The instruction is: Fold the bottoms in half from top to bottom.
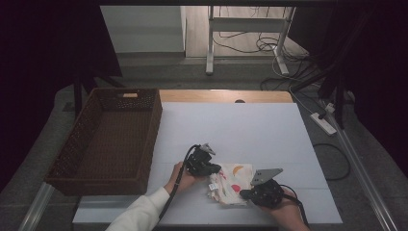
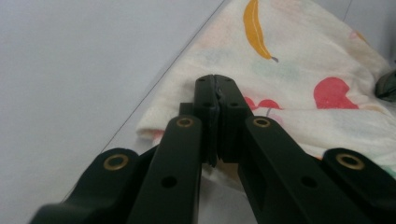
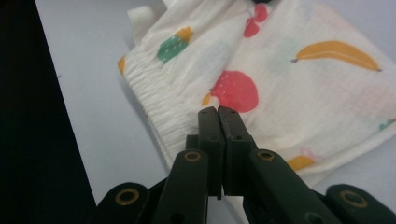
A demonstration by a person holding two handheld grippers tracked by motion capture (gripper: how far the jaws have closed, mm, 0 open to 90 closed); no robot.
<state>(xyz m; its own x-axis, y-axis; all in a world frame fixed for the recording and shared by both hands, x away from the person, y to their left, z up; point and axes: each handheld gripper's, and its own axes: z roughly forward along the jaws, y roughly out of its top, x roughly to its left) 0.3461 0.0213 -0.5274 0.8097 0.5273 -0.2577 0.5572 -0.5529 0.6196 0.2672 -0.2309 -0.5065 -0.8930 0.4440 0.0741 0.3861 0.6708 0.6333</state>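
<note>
A folded cream cloth (image 1: 232, 183) printed with fruit lies on the white table (image 1: 231, 125) near its front edge. My left gripper (image 1: 215, 169) sits at the cloth's left edge, jaws pressed together. In the left gripper view its tips (image 2: 215, 81) rest over the cloth (image 2: 299, 56), beside a red fruit print. My right gripper (image 1: 244, 194) is at the cloth's front right corner, also shut. In the right gripper view its tips (image 3: 217, 112) lie over the cloth (image 3: 289, 84) by the gathered elastic hem. I see no fabric pinched between either pair of pads.
A brown woven basket (image 1: 155, 122) stands on the left side of the table, with nothing in it. Beyond the table's far edge are a white desk frame (image 1: 210, 43) and floor cables. A power strip (image 1: 323, 123) lies on the floor at the right.
</note>
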